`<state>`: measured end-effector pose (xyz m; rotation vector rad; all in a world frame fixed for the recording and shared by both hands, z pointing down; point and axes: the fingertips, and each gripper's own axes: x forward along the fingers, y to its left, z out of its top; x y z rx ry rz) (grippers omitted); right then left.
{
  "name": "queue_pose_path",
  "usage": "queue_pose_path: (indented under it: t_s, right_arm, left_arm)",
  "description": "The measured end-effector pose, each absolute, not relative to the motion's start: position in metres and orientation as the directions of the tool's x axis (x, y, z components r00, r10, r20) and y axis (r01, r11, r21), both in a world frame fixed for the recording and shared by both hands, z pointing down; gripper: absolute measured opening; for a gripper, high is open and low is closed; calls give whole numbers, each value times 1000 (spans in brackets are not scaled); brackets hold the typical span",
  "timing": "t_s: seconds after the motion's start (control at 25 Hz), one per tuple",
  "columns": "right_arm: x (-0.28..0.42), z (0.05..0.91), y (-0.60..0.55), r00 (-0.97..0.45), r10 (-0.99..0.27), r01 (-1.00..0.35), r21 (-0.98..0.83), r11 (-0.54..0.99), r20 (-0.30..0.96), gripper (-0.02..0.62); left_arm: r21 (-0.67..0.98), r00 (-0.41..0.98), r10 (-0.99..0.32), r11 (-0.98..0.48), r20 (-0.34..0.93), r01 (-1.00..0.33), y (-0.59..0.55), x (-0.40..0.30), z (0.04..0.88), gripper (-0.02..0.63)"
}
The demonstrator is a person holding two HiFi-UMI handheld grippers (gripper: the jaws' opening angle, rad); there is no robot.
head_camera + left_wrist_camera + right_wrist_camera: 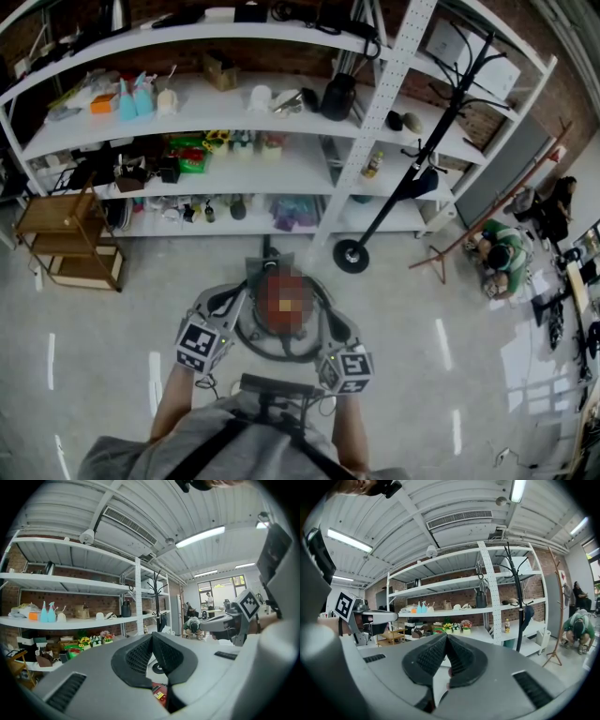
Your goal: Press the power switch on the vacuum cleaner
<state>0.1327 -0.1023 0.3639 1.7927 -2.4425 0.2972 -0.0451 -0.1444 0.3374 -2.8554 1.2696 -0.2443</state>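
both claws hang over the floor in front of the person, side by side and apart. left claw (152,638): clenched, ribbed pads tip to tip, nothing between. right claw (446,638): same, clenched and empty.

vacuum cleaner (251,330) sits on the floor below and just ahead of both claws, between them in the head view. neither claw touches it. a sliver of its red shell shows under the left claw's pads in the left gripper view.

how it looks: a low, roundish red canister with a dark hose looped around it. the middle of its top is under a mosaic patch, so the power switch can't be made out, nor whether it is on.

judgement: claws poised above the canister fit either a press about to come or one just made, and these views don't say which. for any press, pads kept together make a blunt point. come straight down on the switch with one claw only, and find it in the head view before committing. the canister may well roll or tip under an off-centre push.

white shelving (281,155) stands beyond the claws.
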Motion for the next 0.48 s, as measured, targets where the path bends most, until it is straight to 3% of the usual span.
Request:
queue_pose_path:
  t_s: [0.48]
  right_arm:
    - [133, 364, -97, -298, -935, -954, -93, 285, 193, 11]
  left_arm:
    - [-61, 659, -739, -671, 142, -739, -138, -48, 336, 8]
